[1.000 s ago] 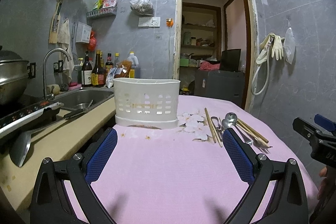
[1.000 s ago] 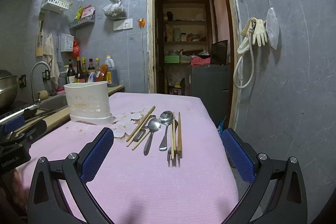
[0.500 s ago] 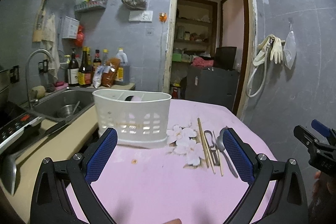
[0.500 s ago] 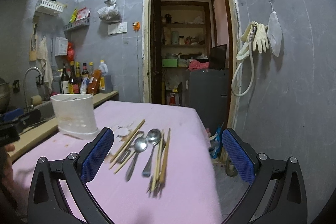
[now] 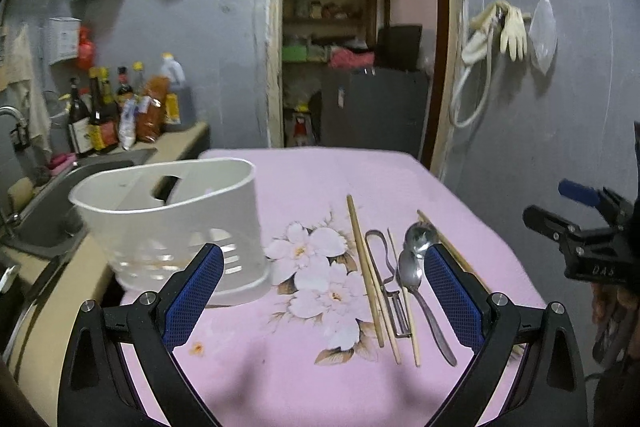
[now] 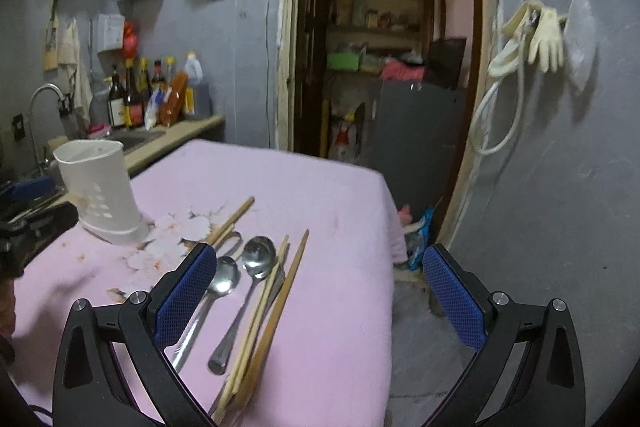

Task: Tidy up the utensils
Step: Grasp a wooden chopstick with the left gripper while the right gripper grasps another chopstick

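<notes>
A white perforated utensil holder (image 5: 176,223) stands at the left of the pink table; it also shows in the right wrist view (image 6: 100,187). Two metal spoons (image 5: 414,267), several wooden chopsticks (image 5: 366,271) and a metal peeler (image 5: 386,279) lie side by side to its right. In the right wrist view the spoons (image 6: 244,275) and chopsticks (image 6: 276,291) lie just ahead of my right gripper (image 6: 320,299), which is open and empty. My left gripper (image 5: 320,291) is open and empty above the flower print, between holder and utensils. The right gripper shows at the left wrist view's right edge (image 5: 576,227).
A counter with sink (image 5: 68,183), tap and sauce bottles (image 5: 120,107) runs along the table's left side. The pink tablecloth (image 5: 320,171) ends at an open doorway (image 6: 380,47). The table's right edge drops to the floor by a grey wall with hanging gloves (image 6: 544,35).
Both grippers have moved forward and lower towards the table. The holder and the utensils appear larger and nearer. Both stay open and empty.
</notes>
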A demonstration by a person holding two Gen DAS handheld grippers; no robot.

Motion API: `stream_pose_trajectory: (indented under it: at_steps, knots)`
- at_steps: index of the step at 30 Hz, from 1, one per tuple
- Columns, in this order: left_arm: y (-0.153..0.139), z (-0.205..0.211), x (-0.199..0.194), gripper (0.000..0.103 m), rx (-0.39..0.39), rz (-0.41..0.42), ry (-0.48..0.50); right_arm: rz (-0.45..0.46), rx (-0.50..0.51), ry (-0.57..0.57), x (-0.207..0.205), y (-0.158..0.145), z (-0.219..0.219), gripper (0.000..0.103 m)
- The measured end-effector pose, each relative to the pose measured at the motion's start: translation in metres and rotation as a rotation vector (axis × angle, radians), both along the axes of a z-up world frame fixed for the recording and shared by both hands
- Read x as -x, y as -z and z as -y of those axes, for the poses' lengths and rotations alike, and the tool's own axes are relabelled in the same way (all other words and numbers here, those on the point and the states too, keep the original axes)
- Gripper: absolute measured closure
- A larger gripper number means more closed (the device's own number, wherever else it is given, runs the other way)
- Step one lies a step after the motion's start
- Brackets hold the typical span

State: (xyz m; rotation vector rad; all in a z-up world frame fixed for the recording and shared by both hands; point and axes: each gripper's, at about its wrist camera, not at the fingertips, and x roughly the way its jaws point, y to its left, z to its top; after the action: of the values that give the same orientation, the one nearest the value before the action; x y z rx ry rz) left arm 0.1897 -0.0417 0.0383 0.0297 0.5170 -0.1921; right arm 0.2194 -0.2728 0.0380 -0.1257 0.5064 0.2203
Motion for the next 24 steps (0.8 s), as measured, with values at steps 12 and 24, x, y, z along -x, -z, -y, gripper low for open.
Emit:
stream_pose_trajectory:
  at_steps: [12, 24]
  knots:
    - [0.028, 0.022, -0.07, 0.021, 0.008, -0.142, 0.073, -0.222, -0.058, -0.048, -0.069, 0.032, 0.005, 0.022]
    - [0.061, 0.028, -0.144, 0.065, 0.038, -0.322, 0.096, -0.384, -0.116, -0.064, -0.101, 0.053, -0.002, 0.064]
